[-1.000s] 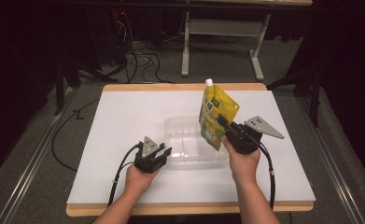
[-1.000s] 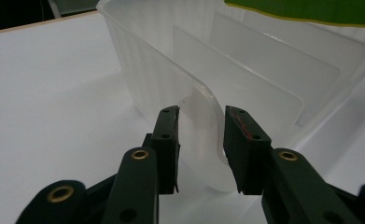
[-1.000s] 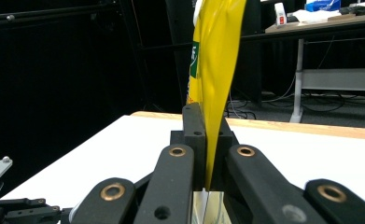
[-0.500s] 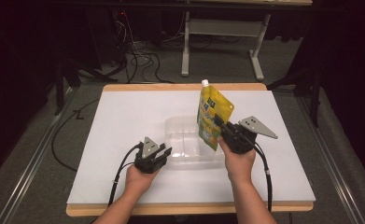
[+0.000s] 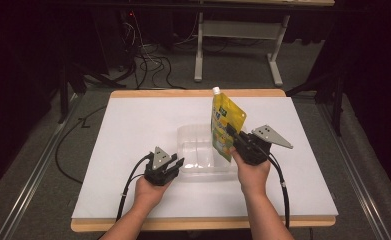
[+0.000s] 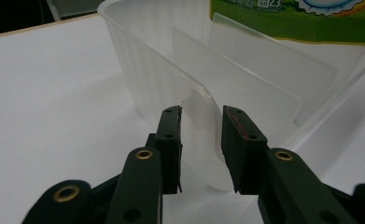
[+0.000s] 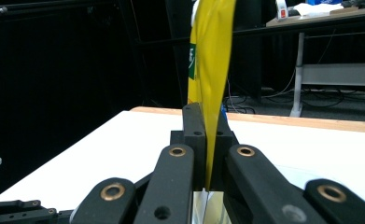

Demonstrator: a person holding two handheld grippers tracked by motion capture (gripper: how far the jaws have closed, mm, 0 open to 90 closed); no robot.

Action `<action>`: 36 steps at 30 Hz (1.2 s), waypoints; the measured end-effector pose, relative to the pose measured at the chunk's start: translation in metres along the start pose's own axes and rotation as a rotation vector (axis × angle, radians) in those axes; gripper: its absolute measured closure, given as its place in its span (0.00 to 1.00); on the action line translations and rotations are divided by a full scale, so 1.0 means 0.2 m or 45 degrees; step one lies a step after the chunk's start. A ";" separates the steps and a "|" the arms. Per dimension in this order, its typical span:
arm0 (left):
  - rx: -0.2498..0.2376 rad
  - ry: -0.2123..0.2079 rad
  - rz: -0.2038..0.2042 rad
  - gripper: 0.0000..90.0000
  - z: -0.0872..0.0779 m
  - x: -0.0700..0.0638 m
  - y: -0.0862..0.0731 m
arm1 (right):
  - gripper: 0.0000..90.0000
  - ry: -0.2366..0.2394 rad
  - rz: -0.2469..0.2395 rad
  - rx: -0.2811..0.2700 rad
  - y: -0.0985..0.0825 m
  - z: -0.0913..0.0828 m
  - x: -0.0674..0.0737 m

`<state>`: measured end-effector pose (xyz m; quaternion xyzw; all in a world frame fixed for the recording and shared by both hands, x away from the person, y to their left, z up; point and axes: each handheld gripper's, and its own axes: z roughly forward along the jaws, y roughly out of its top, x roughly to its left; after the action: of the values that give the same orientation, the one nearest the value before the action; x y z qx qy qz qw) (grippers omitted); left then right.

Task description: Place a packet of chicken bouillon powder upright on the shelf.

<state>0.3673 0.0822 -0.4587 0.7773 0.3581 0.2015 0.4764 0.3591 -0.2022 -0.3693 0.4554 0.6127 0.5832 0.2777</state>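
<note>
A clear plastic container (image 5: 203, 150) with an inner divider sits in the middle of the white board. My left gripper (image 5: 175, 164) is at its near left corner, and in the left gripper view the jaws (image 6: 201, 135) are shut on that rounded corner of the container (image 6: 152, 70). My right gripper (image 5: 231, 134) is shut on the lower edge of a yellow-green spouted pouch (image 5: 225, 120), holding it upright over the container's right part. In the right gripper view the pouch (image 7: 210, 56) rises edge-on from between the jaws (image 7: 207, 135). The pouch's lower edge (image 6: 301, 18) shows above the container.
The white board (image 5: 133, 125) lies on a wooden table with open surface to the left, the right and behind the container. Black cables (image 5: 128, 187) trail from both grippers toward the near edge. A grey desk frame (image 5: 238, 35) and floor cables lie beyond the table.
The right gripper and the pouch have shifted slightly to the left, further over the container. The left gripper has stayed at the container's corner.
</note>
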 end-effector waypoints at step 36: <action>0.002 -0.002 0.011 0.78 -0.01 0.00 0.00 | 1.00 0.024 0.010 -0.001 -0.14 0.00 -0.06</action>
<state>0.3654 0.0837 -0.4578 0.7793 0.3546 0.2024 0.4753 0.3587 -0.2105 -0.3980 0.4521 0.6132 0.5889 0.2698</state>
